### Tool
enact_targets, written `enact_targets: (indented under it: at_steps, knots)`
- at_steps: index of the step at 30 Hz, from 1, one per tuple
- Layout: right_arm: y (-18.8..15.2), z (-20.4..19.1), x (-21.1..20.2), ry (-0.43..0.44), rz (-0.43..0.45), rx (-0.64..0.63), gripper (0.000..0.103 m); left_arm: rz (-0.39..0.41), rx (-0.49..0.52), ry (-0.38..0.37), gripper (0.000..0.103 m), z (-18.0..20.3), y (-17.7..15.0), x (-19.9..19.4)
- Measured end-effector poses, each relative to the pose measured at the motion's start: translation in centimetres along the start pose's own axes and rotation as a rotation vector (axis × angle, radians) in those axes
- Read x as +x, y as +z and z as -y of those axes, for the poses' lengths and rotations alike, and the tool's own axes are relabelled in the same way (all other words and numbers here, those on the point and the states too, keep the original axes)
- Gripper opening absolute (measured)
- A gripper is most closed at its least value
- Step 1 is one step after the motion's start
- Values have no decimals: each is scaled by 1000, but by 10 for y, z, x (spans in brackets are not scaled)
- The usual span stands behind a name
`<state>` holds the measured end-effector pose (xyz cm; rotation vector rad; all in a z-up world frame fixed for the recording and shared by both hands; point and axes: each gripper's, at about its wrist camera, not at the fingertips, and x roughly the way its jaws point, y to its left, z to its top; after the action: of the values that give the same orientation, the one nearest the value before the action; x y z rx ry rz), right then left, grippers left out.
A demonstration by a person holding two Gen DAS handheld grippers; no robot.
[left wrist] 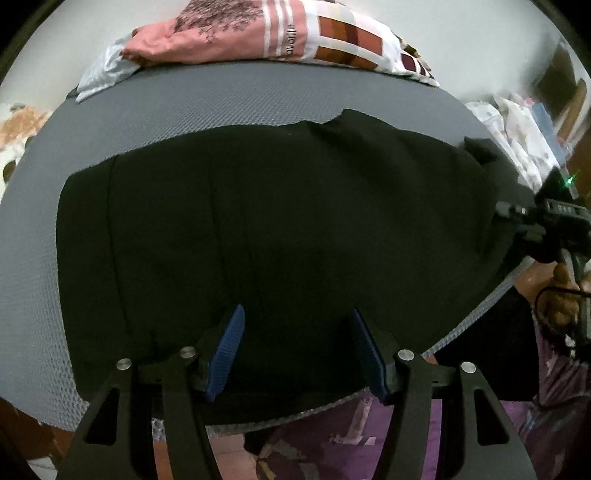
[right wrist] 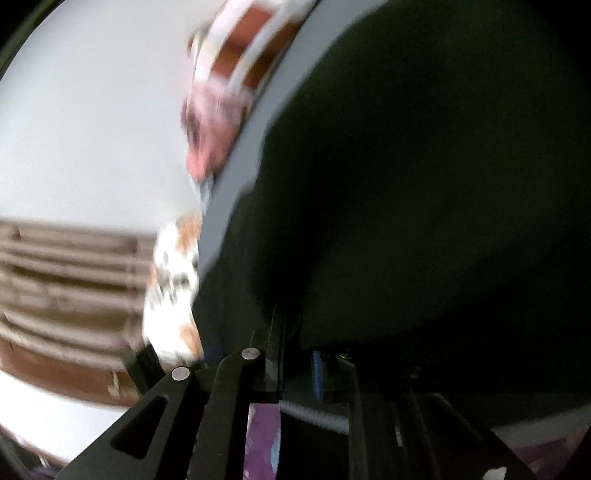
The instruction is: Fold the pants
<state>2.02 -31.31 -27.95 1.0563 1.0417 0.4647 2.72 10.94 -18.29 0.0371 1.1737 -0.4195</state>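
Note:
Black pants (left wrist: 277, 206) lie spread flat across a grey mesh mattress (left wrist: 240, 103). My left gripper (left wrist: 297, 312) hovers open over their near edge, blue pads (left wrist: 229, 347) wide apart with only flat cloth beneath. At the pants' right end a hand (left wrist: 554, 295) holds my right gripper (left wrist: 508, 212) against the cloth's edge. The right wrist view is blurred: the pants (right wrist: 406, 184) fill its upper right and drape down onto my right gripper (right wrist: 295, 332). Its fingers stand close together with cloth running between them, and the tips are hidden.
Pink and patterned bedding (left wrist: 258, 33) is heaped along the mattress's far edge. Light printed cloth (left wrist: 517, 129) lies off the right side. A person in purple clothing (left wrist: 351, 435) stands at the near edge. Slatted wooden furniture (right wrist: 66, 280) shows against a white wall.

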Motion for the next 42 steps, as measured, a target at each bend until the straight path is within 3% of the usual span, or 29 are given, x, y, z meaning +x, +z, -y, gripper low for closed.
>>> enact_targets:
  at_steps: [3,5,6,8,9,10,12,13,16,19,22,24,25,26,31,35,37,42]
  knots:
    - [31,28,-38,3,132,42,14,-1,-17,-9,60,1,0,3]
    - [54,48,-52,64,136,80,14,-1,0,6,60,4,-5,3]
    - [62,53,-60,34,173,84,14,-3,13,22,60,7,-6,4]
    - [78,70,-89,60,299,135,15,-5,26,36,60,9,-7,4]
    - [88,86,-109,145,358,213,17,-5,19,31,60,8,-7,4]
    - [93,93,-118,164,386,241,25,-5,15,27,60,8,-7,4]
    - [110,109,-148,132,460,246,33,-5,14,27,60,8,-6,4]
    - [118,114,-157,103,472,242,33,-5,14,27,60,7,-6,4]
    - [139,132,-173,142,498,272,30,-6,18,32,61,8,-6,5]
    - [164,143,-191,123,561,271,30,-7,21,34,64,12,-4,6]
    - [183,154,-193,126,562,290,20,-9,37,43,68,16,-4,7]
    - [191,152,-194,119,568,294,20,-10,48,47,70,18,-4,8]
    - [192,149,-196,77,569,269,8,-10,52,49,70,19,-4,8]
    - [192,141,-198,10,559,225,6,-10,54,49,70,19,-4,8]
    - [170,132,-226,-7,599,195,5,-8,48,44,71,20,-4,9]
    - [120,123,-268,-21,644,157,5,-5,35,25,71,16,-4,8]
    - [96,135,-277,-37,632,186,5,-3,30,14,71,13,-4,7]
    - [72,174,-275,-64,605,278,5,-4,35,5,73,12,-3,7]
